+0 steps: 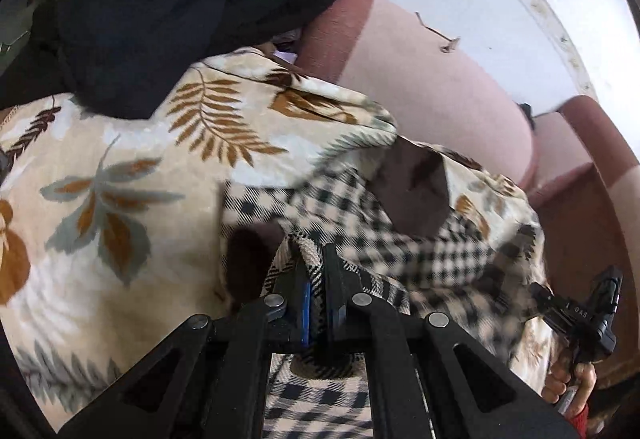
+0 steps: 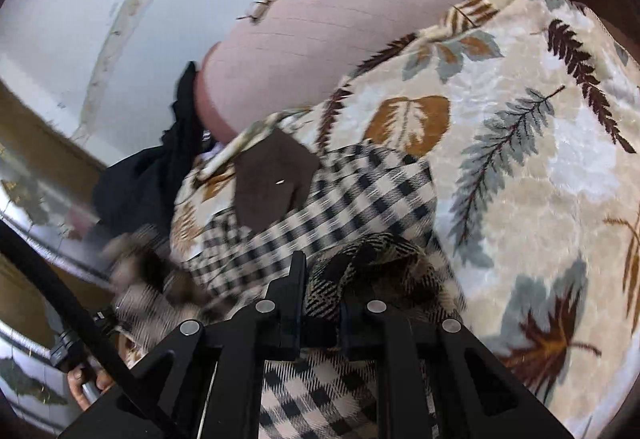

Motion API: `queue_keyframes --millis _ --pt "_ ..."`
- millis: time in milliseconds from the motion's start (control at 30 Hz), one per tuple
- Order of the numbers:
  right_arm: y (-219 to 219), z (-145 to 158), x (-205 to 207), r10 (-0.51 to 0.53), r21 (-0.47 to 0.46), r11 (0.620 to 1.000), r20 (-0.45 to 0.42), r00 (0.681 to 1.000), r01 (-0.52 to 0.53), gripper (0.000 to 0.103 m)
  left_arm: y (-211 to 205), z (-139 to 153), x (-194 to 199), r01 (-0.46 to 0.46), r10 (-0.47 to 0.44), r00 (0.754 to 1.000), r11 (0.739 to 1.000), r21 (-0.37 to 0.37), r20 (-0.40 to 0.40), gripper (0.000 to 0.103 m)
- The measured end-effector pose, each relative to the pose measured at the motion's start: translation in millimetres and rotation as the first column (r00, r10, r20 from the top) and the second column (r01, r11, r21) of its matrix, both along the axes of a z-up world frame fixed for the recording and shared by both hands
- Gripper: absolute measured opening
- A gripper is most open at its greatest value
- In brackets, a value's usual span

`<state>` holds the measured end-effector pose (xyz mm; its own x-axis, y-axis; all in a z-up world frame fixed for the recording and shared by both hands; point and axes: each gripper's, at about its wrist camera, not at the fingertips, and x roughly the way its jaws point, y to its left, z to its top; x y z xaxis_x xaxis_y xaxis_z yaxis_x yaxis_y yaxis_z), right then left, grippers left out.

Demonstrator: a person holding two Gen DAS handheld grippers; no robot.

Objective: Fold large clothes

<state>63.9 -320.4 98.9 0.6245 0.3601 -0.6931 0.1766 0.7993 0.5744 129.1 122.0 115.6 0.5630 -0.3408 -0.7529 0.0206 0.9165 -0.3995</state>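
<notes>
Left gripper (image 1: 318,271) jaws pinched tight on a bunched edge of the checked garment (image 1: 404,235). Right gripper (image 2: 320,281) jaws likewise clamped on its fabric (image 2: 360,199). Garment lies over the leaf-print blanket (image 1: 120,179) on the pink sofa (image 1: 440,91); black clothes (image 1: 140,19) heaped behind.

We can make out only the small white letters "OAS" on the black right gripper (image 1: 576,315), just right of the checked garment (image 1: 420,239).
</notes>
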Motion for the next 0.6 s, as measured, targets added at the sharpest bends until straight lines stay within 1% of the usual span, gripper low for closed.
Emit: queue_keyframes --millis 167,433,533,600 --pt "-9 -13 11 -0.015 -0.007 1.000 -0.022 1.000 0.015 0.015 2 -6 15 0.013 -0.013 1.000 0.999 0.045 -0.001 0.005" --pt "-19 -27 12 -0.044 -0.017 0.999 -0.051 0.998 0.043 0.015 -9 -11 16 0.022 -0.024 1.000 0.991 0.131 0.008 0.005" --pt "-18 -31 14 -0.050 -0.039 0.998 -0.062 0.997 0.047 0.015 -10 -14 19 0.007 -0.007 1.000 0.991 0.137 -0.001 0.006" --pt "-16 -32 15 -0.050 -0.063 0.997 -0.066 0.997 0.046 0.015 -8 -14 20 -0.011 0.012 1.000 0.993 0.113 -0.008 0.006"
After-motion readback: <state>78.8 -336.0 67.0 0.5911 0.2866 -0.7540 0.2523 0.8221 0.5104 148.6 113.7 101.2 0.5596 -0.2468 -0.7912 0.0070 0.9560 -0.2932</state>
